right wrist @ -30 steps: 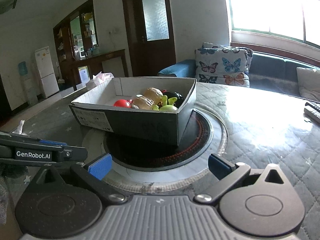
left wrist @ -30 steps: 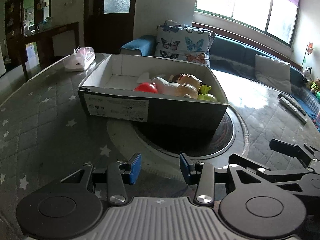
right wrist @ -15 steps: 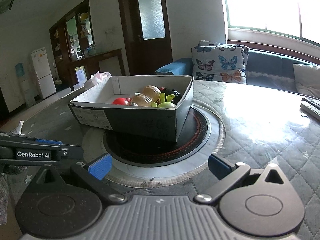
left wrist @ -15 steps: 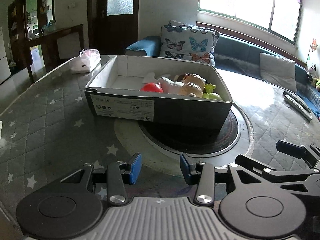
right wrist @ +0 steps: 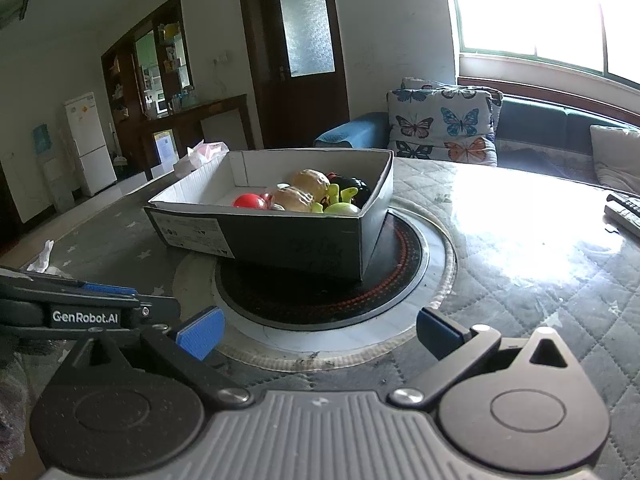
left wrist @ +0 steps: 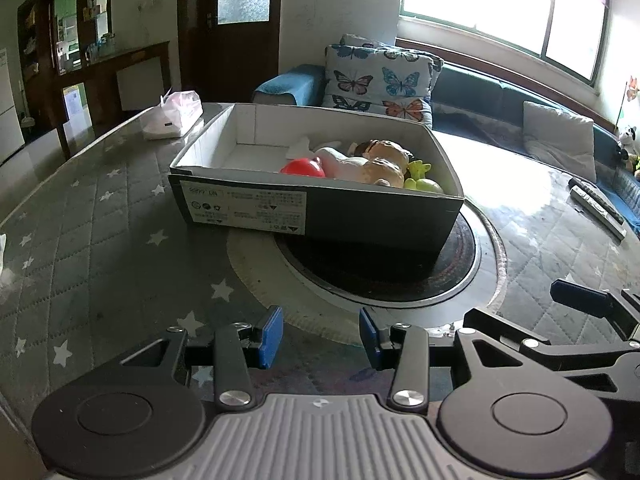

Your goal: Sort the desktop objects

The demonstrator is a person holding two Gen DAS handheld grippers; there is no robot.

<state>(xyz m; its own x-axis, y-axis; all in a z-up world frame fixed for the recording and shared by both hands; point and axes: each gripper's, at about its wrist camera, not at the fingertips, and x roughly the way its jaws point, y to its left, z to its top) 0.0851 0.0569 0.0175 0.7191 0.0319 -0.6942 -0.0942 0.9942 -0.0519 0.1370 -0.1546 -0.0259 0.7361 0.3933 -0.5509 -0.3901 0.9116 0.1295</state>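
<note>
Box [left wrist: 316, 216] at 12 o'clock of both tongs, long axis crosswise; toys [left wrist: 376, 164] at its right end, nearer right tongs [right wrist: 318, 330]. Left tongs [left wrist: 319, 336] closing slightly, empty; right released, empty.

Box [left wrist: 320, 216] near wall hiding lower parts of toys inside; red ball [left wrist: 303, 168] showing only its top. Dark toy [right wrist: 354, 188] behind green toy [right wrist: 340, 208] mostly covered, kind unclear. Label print [left wrist: 244, 208] on box front too small for reading. Remote controls [left wrist: 596, 204] running off right edge in right wrist view. White scrap [left wrist: 2, 256] getting cut by left edge. Window [right wrist: 540, 8] glaring out, nothing readable beyond.
</note>
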